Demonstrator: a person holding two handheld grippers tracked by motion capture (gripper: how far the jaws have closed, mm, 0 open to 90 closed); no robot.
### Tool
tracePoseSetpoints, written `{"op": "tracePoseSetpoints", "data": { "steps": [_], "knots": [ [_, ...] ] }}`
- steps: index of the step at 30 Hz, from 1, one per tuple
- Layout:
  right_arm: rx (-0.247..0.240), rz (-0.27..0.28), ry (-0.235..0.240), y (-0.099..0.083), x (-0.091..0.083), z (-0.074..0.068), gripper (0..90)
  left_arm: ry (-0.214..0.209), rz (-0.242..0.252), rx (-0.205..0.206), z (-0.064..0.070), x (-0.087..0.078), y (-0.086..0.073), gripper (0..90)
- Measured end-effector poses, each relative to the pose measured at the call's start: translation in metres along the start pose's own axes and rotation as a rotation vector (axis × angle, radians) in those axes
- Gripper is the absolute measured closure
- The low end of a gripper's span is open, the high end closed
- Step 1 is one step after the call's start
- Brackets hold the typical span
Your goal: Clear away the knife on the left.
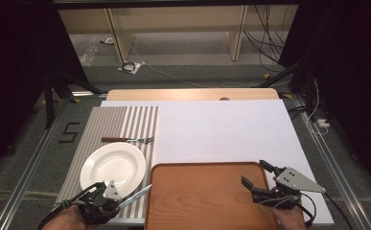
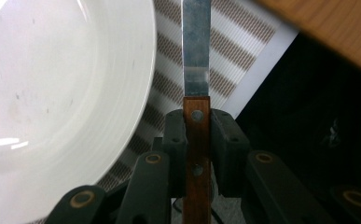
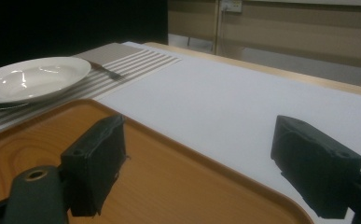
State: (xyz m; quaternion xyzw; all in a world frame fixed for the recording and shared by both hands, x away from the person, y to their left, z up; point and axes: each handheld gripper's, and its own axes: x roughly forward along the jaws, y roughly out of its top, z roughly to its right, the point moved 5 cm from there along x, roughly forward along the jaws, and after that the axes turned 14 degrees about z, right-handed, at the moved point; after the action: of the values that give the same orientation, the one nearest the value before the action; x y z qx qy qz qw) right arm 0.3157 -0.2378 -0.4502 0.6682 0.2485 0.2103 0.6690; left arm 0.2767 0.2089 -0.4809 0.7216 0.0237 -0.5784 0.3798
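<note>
My left gripper (image 1: 107, 201) is shut on the wooden handle of a knife (image 1: 134, 197) at the near left, its steel blade pointing right and away over the striped placemat (image 1: 106, 125). In the left gripper view the knife (image 2: 196, 70) runs straight up between the jaws, beside the white plate (image 2: 61, 84). The white plate (image 1: 113, 166) lies on the placemat, with a fork (image 1: 128, 140) just beyond it. My right gripper (image 1: 256, 174) stands open over the right end of the wooden tray (image 1: 207, 201), nothing between its jaws. The tray (image 3: 169, 182) is bare.
A white sheet (image 1: 221, 129) covers the table past the tray, with a wooden table edge (image 1: 192, 94) behind. The placemat's near edge and the dark floor lie just right of the knife in the left gripper view.
</note>
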Motion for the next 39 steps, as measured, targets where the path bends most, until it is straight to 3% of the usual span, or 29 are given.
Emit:
{"op": "tracePoseSetpoints", "data": {
  "steps": [9,22,30,39],
  "knots": [
    [-0.002,-0.003,-0.002,0.000,-0.001,0.001,18.7,0.009,0.051,0.015,0.011,0.005,0.027,76.8],
    [0.002,-0.003,-0.001,0.000,-0.001,0.001,18.7,-0.029,0.112,0.054,0.027,0.019,0.068,76.8],
    [0.004,-0.003,-0.002,0.000,-0.001,0.001,18.7,-0.057,0.143,0.054,0.037,0.029,0.082,76.8],
    [0.004,-0.007,-0.002,0.000,-0.001,0.001,18.8,-0.085,0.141,0.056,0.044,0.039,0.090,76.8]
  ]
}}
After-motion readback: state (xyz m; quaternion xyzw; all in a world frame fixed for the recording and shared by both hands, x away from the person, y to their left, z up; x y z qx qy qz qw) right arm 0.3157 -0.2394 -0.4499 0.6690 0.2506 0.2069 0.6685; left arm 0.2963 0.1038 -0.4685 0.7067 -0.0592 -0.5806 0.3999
